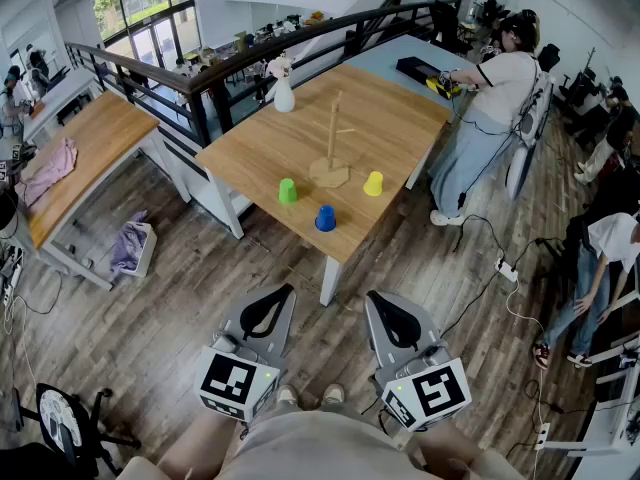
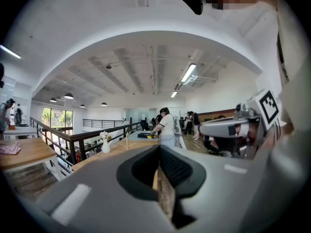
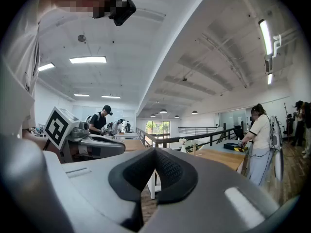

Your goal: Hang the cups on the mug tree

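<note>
Both grippers are shut tight with nothing in them. The left gripper (image 1: 286,291) and the right gripper (image 1: 375,297) are held side by side, low and close to the person's body, over the wooden floor. They both point ahead at the bench (image 1: 385,118). The bench is well apart from them, so the person has to walk up to it before any cup can be reached. Three cups sit on the near part of the bench. The blue cup (image 1: 325,218) is the closest one. It sits by the near edge, about in the middle between where the two grippers point, so either gripper could go for it. The green cup (image 1: 287,191) is a bit further back and to the left, so it suits the left gripper best. The yellow cup (image 1: 373,183) is on the right, so it suits the right gripper best. The mug tree (image 1: 331,153) stands straight up just behind the cups, between the green one and the yellow one. No cup hangs on it yet, so the job has not begun. I think the next thing is to step closer and open a gripper.
</note>
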`<state>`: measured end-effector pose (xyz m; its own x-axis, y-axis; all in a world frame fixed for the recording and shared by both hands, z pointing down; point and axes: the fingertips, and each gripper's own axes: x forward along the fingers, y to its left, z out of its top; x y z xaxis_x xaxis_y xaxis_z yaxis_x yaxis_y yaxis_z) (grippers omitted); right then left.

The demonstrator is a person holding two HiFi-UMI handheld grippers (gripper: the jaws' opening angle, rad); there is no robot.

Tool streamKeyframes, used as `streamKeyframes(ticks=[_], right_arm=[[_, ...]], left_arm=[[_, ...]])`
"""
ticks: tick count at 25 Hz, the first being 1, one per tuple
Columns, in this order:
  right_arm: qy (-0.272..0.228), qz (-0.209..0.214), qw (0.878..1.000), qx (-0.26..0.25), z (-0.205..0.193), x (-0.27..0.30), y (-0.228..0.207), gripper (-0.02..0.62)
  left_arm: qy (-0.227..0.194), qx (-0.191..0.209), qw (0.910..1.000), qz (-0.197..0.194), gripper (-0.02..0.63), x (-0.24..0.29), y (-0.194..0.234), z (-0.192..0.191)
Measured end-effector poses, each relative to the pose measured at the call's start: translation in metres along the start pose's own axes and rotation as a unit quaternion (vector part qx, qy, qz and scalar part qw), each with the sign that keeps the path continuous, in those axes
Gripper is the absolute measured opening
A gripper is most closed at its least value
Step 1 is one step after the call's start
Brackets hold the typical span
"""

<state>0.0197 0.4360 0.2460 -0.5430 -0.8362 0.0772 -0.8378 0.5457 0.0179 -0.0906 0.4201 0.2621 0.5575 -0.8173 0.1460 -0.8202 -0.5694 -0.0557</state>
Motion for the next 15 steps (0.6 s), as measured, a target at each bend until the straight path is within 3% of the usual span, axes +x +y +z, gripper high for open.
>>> streamKeyframes(ticks=[15], right_arm=[[-0.006, 0.001, 1.000, 0.018, -0.009, -0.012, -0.034, 0.000]], left_arm=[[0.013, 0.001, 0.9999, 0.005, 0.003, 0.022, -0.024, -0.001]])
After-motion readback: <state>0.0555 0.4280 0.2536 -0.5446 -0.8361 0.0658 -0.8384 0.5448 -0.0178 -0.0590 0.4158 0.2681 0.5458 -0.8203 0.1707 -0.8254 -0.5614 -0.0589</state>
